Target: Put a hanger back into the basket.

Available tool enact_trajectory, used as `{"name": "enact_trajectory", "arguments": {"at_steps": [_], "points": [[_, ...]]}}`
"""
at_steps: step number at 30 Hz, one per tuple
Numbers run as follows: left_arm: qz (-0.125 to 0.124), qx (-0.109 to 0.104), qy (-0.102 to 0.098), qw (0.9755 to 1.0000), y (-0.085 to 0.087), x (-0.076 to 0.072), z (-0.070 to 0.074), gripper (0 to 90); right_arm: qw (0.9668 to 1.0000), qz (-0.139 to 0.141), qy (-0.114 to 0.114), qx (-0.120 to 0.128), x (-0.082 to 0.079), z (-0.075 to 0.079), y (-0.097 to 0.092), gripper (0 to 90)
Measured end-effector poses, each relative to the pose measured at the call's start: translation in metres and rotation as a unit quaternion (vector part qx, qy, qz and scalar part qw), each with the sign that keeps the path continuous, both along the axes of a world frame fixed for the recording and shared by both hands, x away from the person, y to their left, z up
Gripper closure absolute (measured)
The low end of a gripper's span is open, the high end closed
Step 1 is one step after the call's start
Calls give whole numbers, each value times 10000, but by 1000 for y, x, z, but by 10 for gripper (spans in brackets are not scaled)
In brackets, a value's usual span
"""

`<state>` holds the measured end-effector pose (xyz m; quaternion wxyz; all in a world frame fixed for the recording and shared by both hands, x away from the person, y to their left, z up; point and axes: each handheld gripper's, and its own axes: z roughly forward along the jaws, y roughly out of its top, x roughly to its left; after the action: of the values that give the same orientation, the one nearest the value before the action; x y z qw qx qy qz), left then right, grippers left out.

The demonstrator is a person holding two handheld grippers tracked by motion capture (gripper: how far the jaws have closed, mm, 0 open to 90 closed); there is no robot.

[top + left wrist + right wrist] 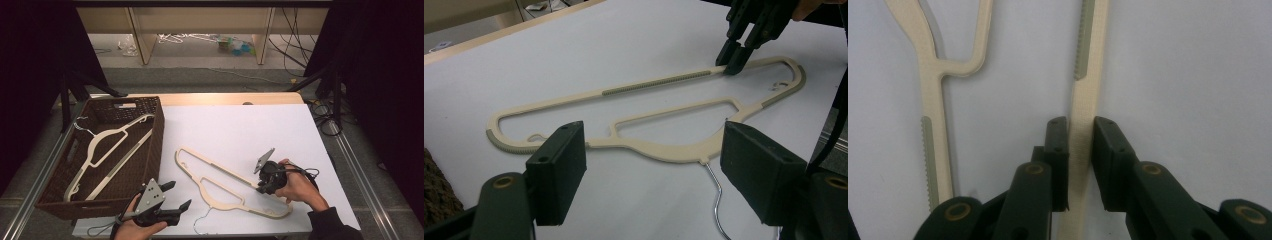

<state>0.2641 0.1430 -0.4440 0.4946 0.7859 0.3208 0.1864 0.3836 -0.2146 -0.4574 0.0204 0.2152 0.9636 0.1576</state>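
I have the right gripper [265,186] clamped on the straight bar of the cream hanger [220,182], which lies flat on the white table [240,130] just right of the wicker basket [155,150]. Its long axis runs diagonally away from the basket. My left gripper [175,196] hangs open beside the basket's near corner, pointing at the hanger's hook side.

Hanger by our right claw: we see a flat cream plastic clothes hanger [222,181], matt, with ribbed grey grip strips and a thin shiny wire hook.
Claw pads: our black right gripper [1080,150] looks like matt plastic.
Beyond our left claw: a dark brown woven wicker basket [150,165], rough.
Under both claws: a smooth white matt tabletop [240,130].
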Motion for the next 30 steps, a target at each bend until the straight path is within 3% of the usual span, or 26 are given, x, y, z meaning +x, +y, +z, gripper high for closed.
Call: {"name": "enact_trajectory", "arguments": {"at_steps": [3, 8, 10, 13, 15, 17, 19, 25, 30], "points": [[-11, 26, -25, 10000, 1, 1, 0, 263, 10000, -30, -32, 32, 0, 0, -1, 767], [-1, 30, -32, 10000, 0, 1, 0, 264, 9992, -308, -245, 50, -2, 1, 0, 615], [-2, 18, -8, 10000, 0, 0, 0, 264, 9981, -457, -328, 257, -6, 7, 0, 572], [-22, 35, -36, 10000, 1, 1, 0, 263, 9963, -458, -548, 474, -17, 15, 2, 475], [-23, 21, -27, 10000, 0, 1, -1, 264, 9956, -529, -576, 525, -25, 19, 3, 420], [-31, 24, -35, 10000, 0, 1, -1, 264, 9949, -394, -568, 730, -37, 21, 5, 408], [-40, 41, -35, 10000, 0, 1, -1, 264, 9948, -368, -548, 773, -42, 21, 7, 407], [-3, 54, -43, 10000, 1, 1, 0, 263, 9987, -25, -306, 410, -56, 8, 22, 457], [-10, 60, -52, 10000, 1, 2, 0, 262, 9995, 147, -151, 236, -61, 1, 32, 503]]}}
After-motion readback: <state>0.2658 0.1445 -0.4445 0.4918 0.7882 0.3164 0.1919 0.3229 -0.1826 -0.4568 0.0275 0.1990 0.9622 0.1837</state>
